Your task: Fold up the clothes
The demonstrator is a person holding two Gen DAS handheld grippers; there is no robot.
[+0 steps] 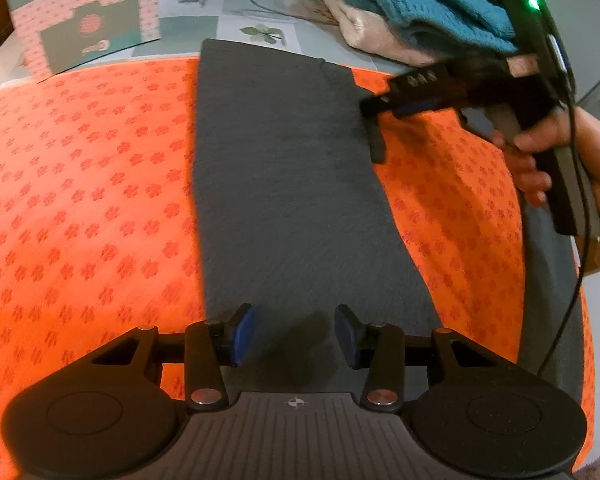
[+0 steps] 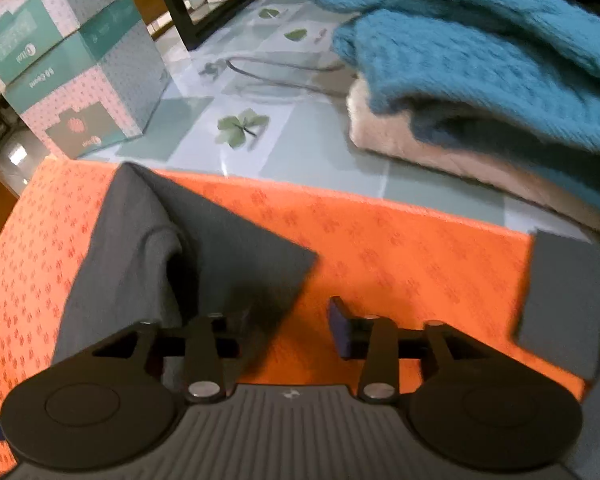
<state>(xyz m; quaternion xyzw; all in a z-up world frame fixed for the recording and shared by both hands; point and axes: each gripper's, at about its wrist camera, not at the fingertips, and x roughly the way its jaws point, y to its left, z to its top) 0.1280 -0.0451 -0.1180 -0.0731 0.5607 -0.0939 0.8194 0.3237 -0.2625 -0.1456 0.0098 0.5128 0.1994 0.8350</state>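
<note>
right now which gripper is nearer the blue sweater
Right. The right gripper hangs at the far end of the grey cloth, close to the blue sweater; the left gripper is at the near end.

Warm indoor light falls from above, saturating the orange cloth (image 1: 80, 200). A soft shadow pools between the left tongs (image 1: 294, 336). Both fisheye views bow straight edges near the borders. Motion blur smears the right view, especially the teal knit (image 2: 480, 52). Glare streaks the glossy worktop (image 2: 300, 152).
</note>
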